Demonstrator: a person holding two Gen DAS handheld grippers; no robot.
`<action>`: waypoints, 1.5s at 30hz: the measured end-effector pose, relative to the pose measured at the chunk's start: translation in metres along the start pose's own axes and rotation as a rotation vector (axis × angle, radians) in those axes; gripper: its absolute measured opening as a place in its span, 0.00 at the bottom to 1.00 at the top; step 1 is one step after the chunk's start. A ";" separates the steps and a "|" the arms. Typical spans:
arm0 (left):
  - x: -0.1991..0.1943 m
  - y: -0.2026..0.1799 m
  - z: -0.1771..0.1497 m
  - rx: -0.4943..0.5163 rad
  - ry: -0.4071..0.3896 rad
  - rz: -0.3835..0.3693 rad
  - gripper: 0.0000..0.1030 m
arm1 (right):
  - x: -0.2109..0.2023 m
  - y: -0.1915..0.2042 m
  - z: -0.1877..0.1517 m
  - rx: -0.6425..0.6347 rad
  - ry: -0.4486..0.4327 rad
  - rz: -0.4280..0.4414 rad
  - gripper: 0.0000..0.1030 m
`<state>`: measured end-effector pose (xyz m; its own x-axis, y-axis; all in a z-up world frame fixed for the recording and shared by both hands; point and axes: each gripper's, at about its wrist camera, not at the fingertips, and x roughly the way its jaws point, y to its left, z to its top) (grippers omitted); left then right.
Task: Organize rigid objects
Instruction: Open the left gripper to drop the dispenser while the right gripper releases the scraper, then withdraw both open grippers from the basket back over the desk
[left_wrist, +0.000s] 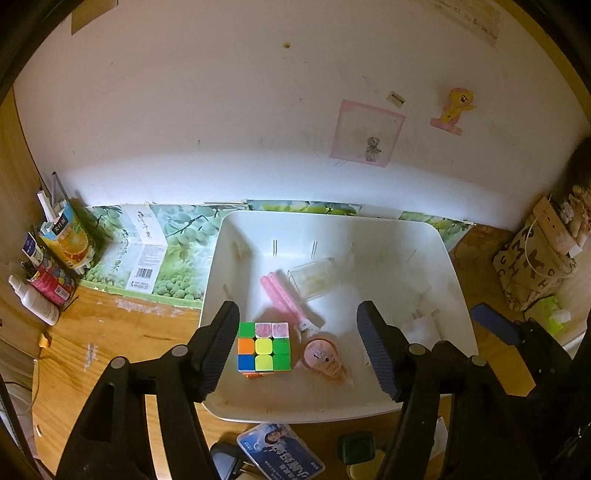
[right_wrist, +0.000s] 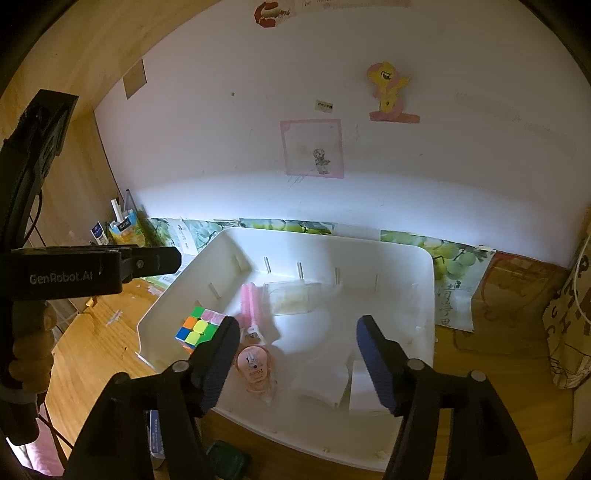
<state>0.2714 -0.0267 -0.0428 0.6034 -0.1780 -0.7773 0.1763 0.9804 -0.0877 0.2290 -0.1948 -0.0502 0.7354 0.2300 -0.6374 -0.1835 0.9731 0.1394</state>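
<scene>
A white bin (left_wrist: 332, 413) sits on the wooden desk and holds a colour cube (left_wrist: 264, 347), a pink round tube (left_wrist: 325, 356), a pink comb-like item (left_wrist: 282, 295), a clear plastic box (left_wrist: 314, 277) and white boxes (right_wrist: 325, 376). My left gripper (left_wrist: 297, 350) hangs open over the bin's near half, with the cube close to its left finger and the tube between the fingers, neither gripped. My right gripper (right_wrist: 295, 363) is open above the bin (right_wrist: 295, 435). The pink tube (right_wrist: 255, 365) lies by its left finger and the cube (right_wrist: 199, 328) lies further left.
A juice carton (left_wrist: 66, 236) and spray bottle (left_wrist: 33, 299) stand at the left, with a printed paper bag (left_wrist: 532, 266) at the right. A blue card (left_wrist: 280, 454) and a dark green object (left_wrist: 356, 446) lie before the bin. A hand (right_wrist: 33, 350) holds the left gripper's body (right_wrist: 74, 273).
</scene>
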 end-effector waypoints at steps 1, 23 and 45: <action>-0.002 -0.001 0.000 0.002 -0.002 0.001 0.68 | -0.002 0.000 0.000 0.000 -0.002 -0.003 0.70; -0.085 0.002 -0.020 -0.005 -0.146 0.053 0.77 | -0.074 0.026 0.004 -0.067 -0.116 -0.038 0.79; -0.107 0.012 -0.067 -0.079 -0.117 0.080 0.77 | -0.115 0.038 -0.027 -0.058 -0.111 -0.069 0.84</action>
<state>0.1570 0.0100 -0.0028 0.7006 -0.1036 -0.7060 0.0656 0.9946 -0.0809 0.1203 -0.1850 0.0076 0.8149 0.1655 -0.5555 -0.1648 0.9850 0.0517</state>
